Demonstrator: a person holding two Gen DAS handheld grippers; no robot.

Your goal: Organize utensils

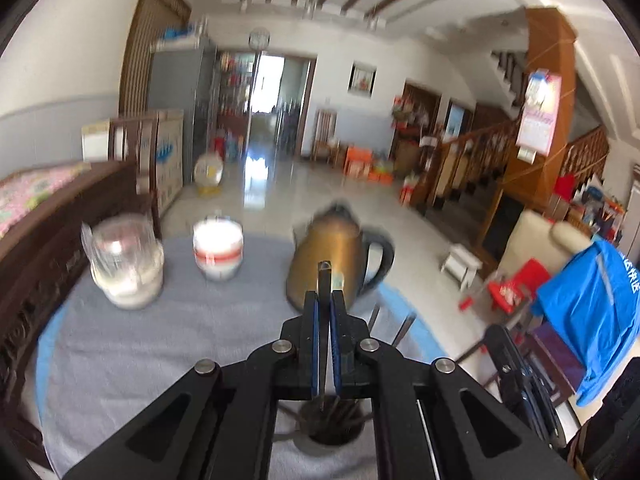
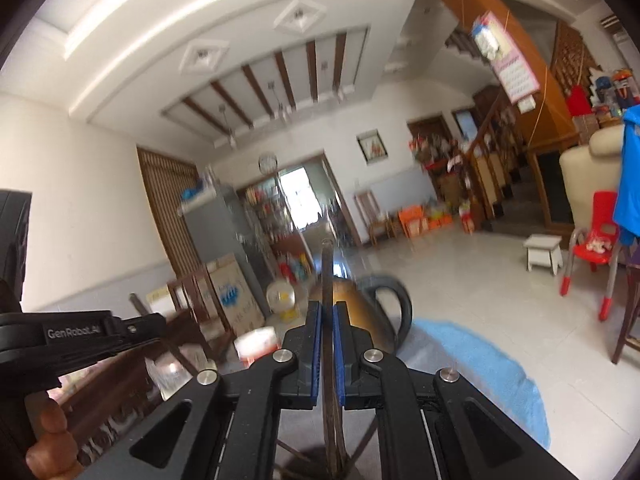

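nearest the lens in the left wrist view, a dark holder cup (image 1: 334, 426) stands on the worktop (image 1: 180, 340), right under the claw, with several dark sticks, apparently chopsticks, already bunched inside. the left claw (image 1: 325, 304) is pressed together on one dark chopstick (image 1: 324, 276), held upright so that its lower end points down into the cup; that vertical hold looks chosen so the stick can drop straight in among the others.

the right claw (image 2: 327, 316) likewise pinches a dark chopstick (image 2: 327, 272) upright, its lower length running down toward what seems to be the same cup at the frame's bottom edge, though that part is too dark to be sure. the left device shows at the right view's left edge, so both claws work close together over one spot.

beyond them on the grey cloth stand a brass-coloured kettle (image 1: 332, 256), a white container with a red band (image 1: 218, 250) and a glass jar (image 1: 126, 260), all well apart from the cup and blurred.
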